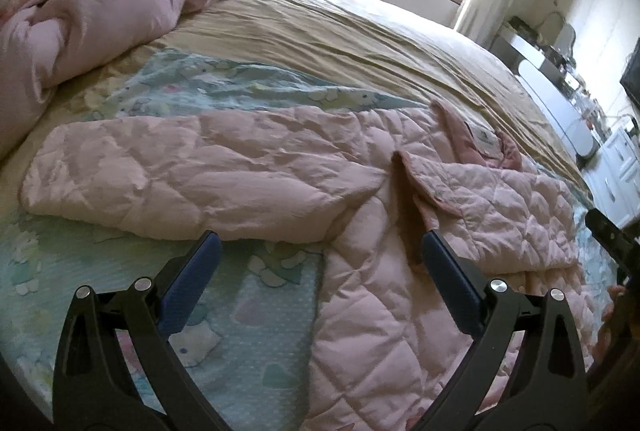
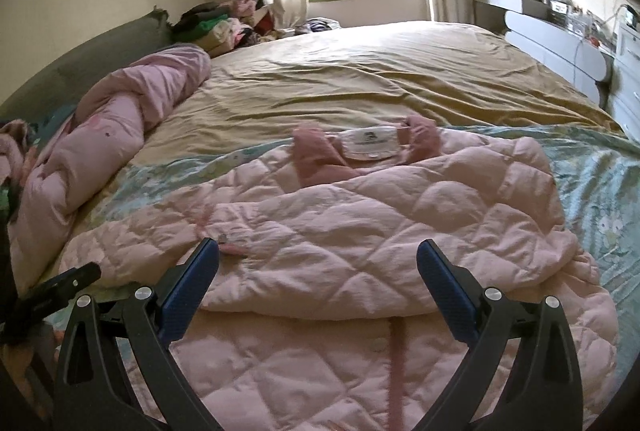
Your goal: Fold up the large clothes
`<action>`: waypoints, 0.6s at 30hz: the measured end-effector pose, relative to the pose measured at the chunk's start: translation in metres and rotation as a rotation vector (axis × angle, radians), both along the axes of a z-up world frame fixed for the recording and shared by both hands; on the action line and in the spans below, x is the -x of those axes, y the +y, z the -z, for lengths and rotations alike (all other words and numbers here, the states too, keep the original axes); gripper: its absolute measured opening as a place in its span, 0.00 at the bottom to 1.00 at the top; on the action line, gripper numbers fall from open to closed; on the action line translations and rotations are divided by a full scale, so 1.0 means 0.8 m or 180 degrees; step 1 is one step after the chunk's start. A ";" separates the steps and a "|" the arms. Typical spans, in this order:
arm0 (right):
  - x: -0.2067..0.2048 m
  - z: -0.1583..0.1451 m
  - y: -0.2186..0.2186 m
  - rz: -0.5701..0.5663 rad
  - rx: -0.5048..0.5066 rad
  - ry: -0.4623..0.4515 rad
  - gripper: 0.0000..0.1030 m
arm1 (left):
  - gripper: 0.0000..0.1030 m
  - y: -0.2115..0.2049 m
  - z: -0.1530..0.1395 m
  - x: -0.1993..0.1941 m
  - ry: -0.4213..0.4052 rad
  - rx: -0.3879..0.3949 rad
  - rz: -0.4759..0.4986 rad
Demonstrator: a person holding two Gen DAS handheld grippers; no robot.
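A pink quilted jacket (image 1: 400, 199) lies on the bed. Its left sleeve (image 1: 160, 175) stretches out flat to the left. Its right sleeve is folded across the body, and the collar with a white label (image 2: 370, 143) points toward the far side. My left gripper (image 1: 320, 247) is open and empty, just above the spot where the left sleeve meets the body. My right gripper (image 2: 318, 255) is open and empty, above the folded-over right sleeve (image 2: 380, 223). The tip of the right gripper shows at the left wrist view's right edge (image 1: 608, 227).
A rolled pink duvet (image 1: 100, 11) lies at the left of the bed. A tan sheet (image 2: 360, 71) covers the far half and a light blue patterned sheet (image 1: 256, 303) lies under the jacket. Clothes are piled by the window (image 2: 224, 23). White furniture (image 2: 560, 43) stands on the right.
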State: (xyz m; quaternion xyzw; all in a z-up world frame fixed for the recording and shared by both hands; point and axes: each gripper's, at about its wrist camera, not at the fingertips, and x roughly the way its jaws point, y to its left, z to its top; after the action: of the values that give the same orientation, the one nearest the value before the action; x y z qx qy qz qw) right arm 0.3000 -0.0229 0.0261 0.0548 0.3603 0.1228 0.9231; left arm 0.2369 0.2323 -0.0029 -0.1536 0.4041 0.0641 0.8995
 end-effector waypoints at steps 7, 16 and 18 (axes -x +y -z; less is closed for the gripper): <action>0.008 -0.012 0.037 -0.0172 0.0064 -0.0060 0.96 | 0.91 0.026 -0.010 0.013 -0.0060 0.0037 -0.0163; 0.013 -0.024 0.082 -0.0372 0.0025 -0.0098 0.96 | 0.91 0.057 -0.014 0.026 -0.0086 -0.0004 -0.0370; 0.014 -0.027 0.095 -0.0435 0.0041 -0.0109 0.96 | 0.91 0.066 -0.013 0.030 -0.0075 -0.0011 -0.0424</action>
State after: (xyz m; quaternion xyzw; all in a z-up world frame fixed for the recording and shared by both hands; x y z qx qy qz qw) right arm 0.2885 0.0532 0.0473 0.0221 0.3481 0.1841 0.9189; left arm 0.2127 0.2850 0.0077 -0.1793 0.3822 0.1228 0.8981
